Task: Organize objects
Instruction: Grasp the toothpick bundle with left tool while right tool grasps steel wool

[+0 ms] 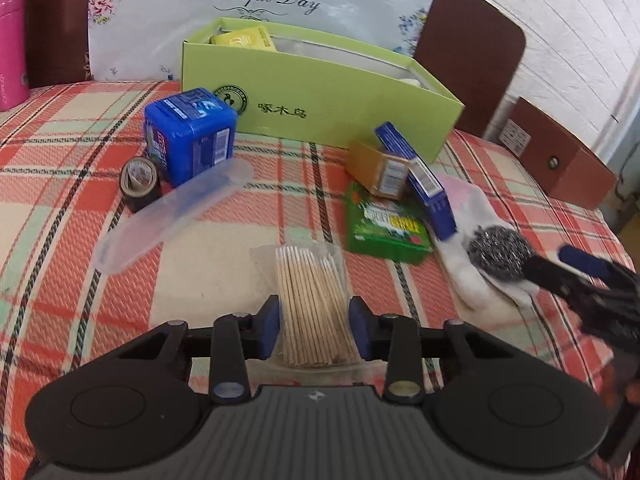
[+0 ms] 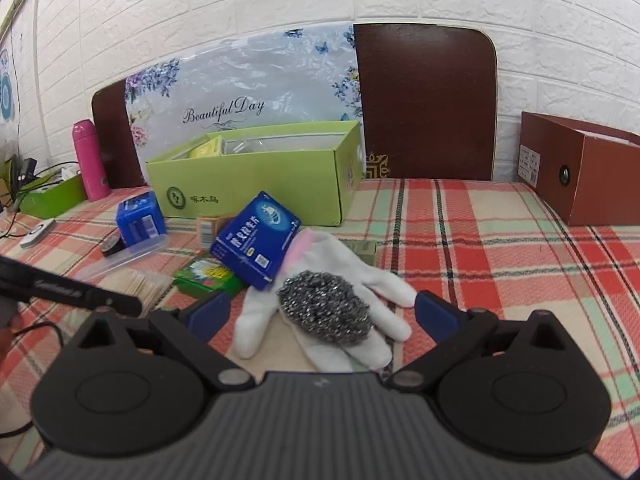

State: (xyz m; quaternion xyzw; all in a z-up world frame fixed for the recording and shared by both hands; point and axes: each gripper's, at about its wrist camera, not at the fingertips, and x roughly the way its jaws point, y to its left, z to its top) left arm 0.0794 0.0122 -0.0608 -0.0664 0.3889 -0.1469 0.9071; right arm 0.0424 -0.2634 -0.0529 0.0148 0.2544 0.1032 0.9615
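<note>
Wooden toothpicks [image 1: 310, 304] point lengthwise toward green box [image 1: 320, 104].

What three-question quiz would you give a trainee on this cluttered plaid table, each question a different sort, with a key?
1. True or false: the steel scourer lies on the white glove.
2. What sits between the fingers of the left gripper? A. bag of toothpicks B. roll of tape C. pink bottle
3. Fill in: the open box at the back of the clutter is ___ in colour.

Key: 1 true; 2 A; 3 green.
</note>
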